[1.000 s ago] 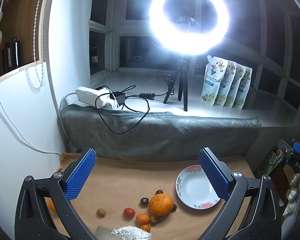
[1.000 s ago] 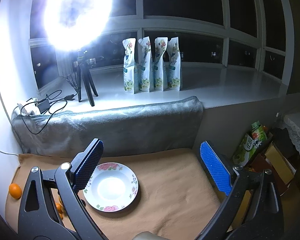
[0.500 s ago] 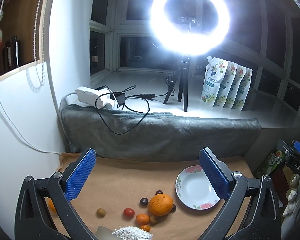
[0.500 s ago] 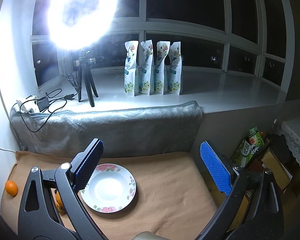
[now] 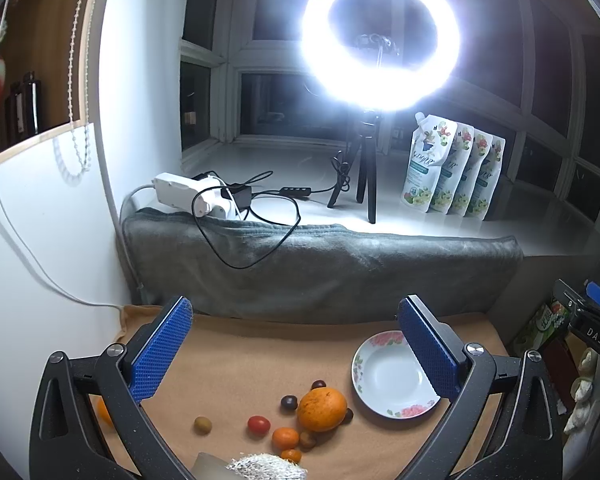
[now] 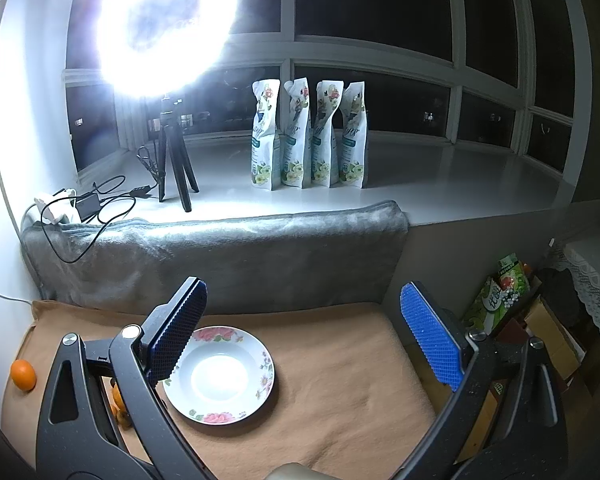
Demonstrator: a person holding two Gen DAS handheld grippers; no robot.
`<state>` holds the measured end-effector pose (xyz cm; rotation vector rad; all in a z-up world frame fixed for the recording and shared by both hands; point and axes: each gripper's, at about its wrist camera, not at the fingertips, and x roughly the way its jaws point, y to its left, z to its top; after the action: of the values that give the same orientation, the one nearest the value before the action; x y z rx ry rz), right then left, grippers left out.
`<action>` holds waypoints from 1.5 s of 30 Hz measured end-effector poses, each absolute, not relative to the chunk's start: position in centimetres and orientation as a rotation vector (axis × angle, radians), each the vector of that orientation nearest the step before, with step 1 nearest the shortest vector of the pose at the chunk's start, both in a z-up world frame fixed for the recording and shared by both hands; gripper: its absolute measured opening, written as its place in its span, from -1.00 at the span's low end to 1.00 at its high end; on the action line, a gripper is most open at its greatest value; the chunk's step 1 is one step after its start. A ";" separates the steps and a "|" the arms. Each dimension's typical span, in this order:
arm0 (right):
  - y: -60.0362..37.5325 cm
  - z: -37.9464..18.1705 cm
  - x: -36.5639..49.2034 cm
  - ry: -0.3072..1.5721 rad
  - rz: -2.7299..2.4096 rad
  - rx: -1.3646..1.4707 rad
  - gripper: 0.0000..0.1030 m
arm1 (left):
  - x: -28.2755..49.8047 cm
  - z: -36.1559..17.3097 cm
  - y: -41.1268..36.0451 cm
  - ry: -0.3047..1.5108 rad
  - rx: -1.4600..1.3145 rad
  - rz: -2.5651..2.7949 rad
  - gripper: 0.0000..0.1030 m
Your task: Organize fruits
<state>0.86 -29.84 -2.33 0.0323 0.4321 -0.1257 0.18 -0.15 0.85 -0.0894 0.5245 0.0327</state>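
Note:
A white flowered plate (image 5: 388, 380) lies empty on the tan cloth; it also shows in the right wrist view (image 6: 220, 376). Left of it lies a cluster of fruit: a large orange (image 5: 322, 409), a red tomato (image 5: 259, 424), a small orange (image 5: 285, 438), dark cherries (image 5: 289, 401) and a greenish fruit (image 5: 202, 425). Another small orange (image 6: 23, 374) lies at the cloth's far left edge. My left gripper (image 5: 296, 344) is open and empty, above and behind the fruit. My right gripper (image 6: 304, 332) is open and empty, above the plate's right side.
A grey blanket (image 5: 320, 264) backs the cloth. On the sill behind stand a ring light on a tripod (image 5: 370, 168), a power strip with cables (image 5: 188, 192) and several pouches (image 6: 308, 140). Boxes and bags (image 6: 500, 300) sit beyond the cloth's right edge.
The right gripper has drifted slightly, so the plate sits a little further left and lower in its view. The left gripper has barely moved. Both stay open.

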 end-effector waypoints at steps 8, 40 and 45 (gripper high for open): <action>-29.8 -2.4 0.9 0.435 -0.125 0.034 0.94 | 0.1 0.7 -0.1 0.526 -0.090 0.030 0.99; -29.0 -4.0 2.7 0.513 -0.055 0.048 0.94 | 1.0 -0.6 0.8 0.584 -0.109 0.036 0.99; -29.3 -5.9 4.5 0.606 0.050 0.121 0.94 | 1.6 -2.4 1.7 0.648 -0.141 0.046 0.99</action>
<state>4.48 -29.31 -5.88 0.1212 0.6063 0.0501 1.60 1.71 -2.40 -0.1410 0.6483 0.0459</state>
